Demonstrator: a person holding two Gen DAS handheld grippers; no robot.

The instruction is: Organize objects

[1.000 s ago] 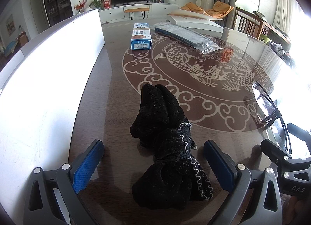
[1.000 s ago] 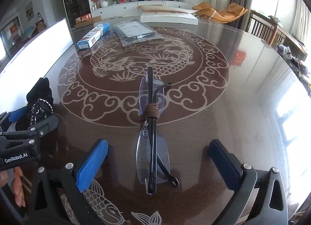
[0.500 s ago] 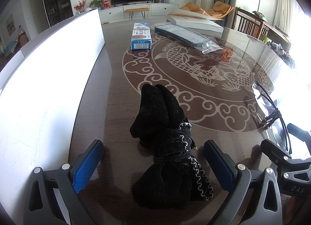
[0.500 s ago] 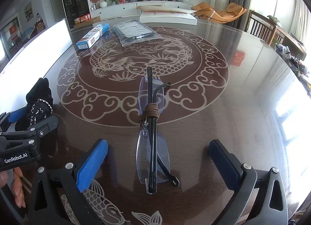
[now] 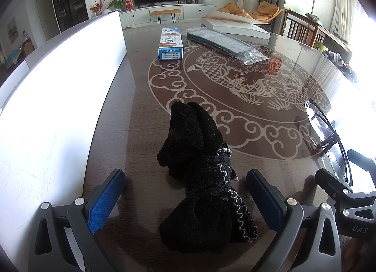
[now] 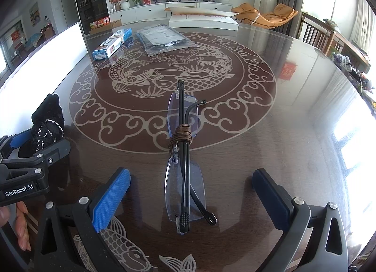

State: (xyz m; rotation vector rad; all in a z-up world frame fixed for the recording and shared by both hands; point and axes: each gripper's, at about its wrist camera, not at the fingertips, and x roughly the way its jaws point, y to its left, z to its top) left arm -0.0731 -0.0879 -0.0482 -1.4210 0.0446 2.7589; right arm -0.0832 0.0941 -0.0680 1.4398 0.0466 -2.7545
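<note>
Sunlit living room behind, and a glossy dark table with a pale fish-and-cloud inlay under both my tools. Straight ahead of my left gripper lies the black sock bundle, tied at its waist, its long axis running away from me, in line with the fingers; the near end sits between the spread blue pads, touching neither. My right gripper is likewise wide open around the near lens of the folded glasses, which are bound with brown cord and also point straight away. Each hand is closest to its own object, so I see no need to cross. Both tools sit low and level over the tabletop. I judge a simple close would grip each across its narrow width.
</note>
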